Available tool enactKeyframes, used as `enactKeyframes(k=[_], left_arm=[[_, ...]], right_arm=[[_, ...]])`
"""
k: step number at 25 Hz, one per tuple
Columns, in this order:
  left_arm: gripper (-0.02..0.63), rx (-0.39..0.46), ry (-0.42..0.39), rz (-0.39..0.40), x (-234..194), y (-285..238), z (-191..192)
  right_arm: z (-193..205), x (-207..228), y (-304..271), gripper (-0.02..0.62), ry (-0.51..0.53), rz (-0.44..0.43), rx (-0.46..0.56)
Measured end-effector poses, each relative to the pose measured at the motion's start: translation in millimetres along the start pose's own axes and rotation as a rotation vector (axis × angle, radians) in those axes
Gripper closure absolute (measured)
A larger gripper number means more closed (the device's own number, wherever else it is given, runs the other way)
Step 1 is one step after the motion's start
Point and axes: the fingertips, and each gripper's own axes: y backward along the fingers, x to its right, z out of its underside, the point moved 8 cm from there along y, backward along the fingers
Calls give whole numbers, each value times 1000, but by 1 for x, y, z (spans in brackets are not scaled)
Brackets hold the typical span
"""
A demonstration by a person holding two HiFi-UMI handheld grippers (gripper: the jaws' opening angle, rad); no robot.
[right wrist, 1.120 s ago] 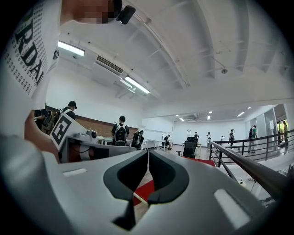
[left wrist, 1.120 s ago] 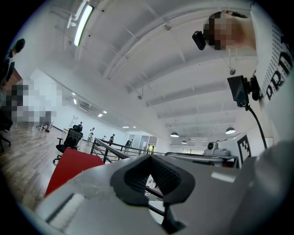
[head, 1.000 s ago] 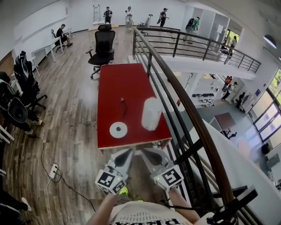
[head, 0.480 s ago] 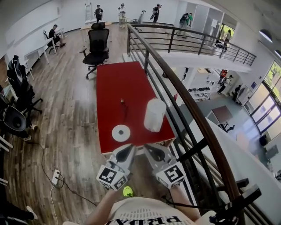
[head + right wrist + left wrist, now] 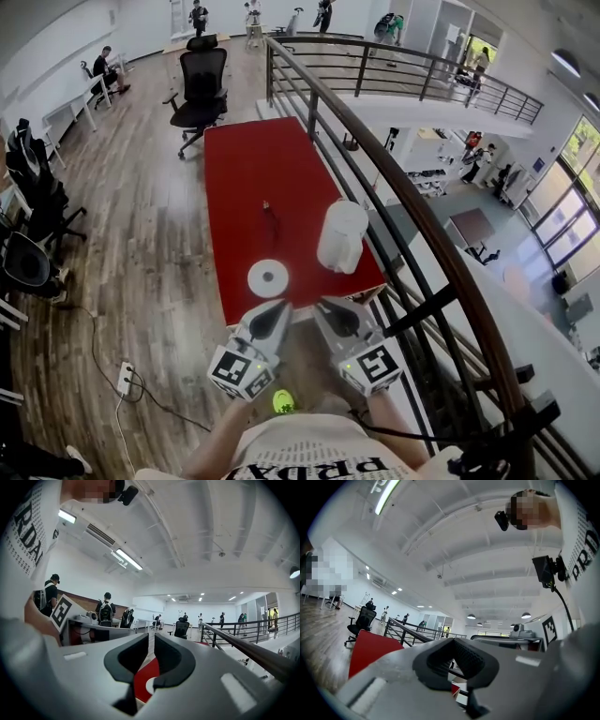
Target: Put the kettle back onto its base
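Observation:
A white kettle [image 5: 342,236] stands upright on the red table [image 5: 253,178], near its front right corner. Left of it lies the round white base [image 5: 269,277], with nothing on it. Both grippers hover side by side just short of the table's front edge, pointing at it. My left gripper [image 5: 278,307] is shut and empty, with its pads meeting [image 5: 452,641]. On my right gripper [image 5: 323,305] the jaws are opening: a narrow slit shows between the pads [image 5: 151,641], nothing in it. Through that slit I see the table and part of the base [image 5: 151,685].
A dark metal railing [image 5: 375,159] runs along the table's right side, with a drop to a lower floor beyond. A black office chair [image 5: 202,80] stands at the table's far end. A power strip [image 5: 125,378] and cable lie on the wooden floor to the left.
The person and both grippers have come closer to the table's front edge. Kettle and base have stayed where they were.

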Motion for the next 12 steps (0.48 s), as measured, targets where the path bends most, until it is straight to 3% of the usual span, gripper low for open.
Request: enactKeyframes(k=[12], left_arm=[[615, 3, 5, -15, -28, -18, -3]], right_arm=[[4, 20, -34, 561, 18, -21, -14]])
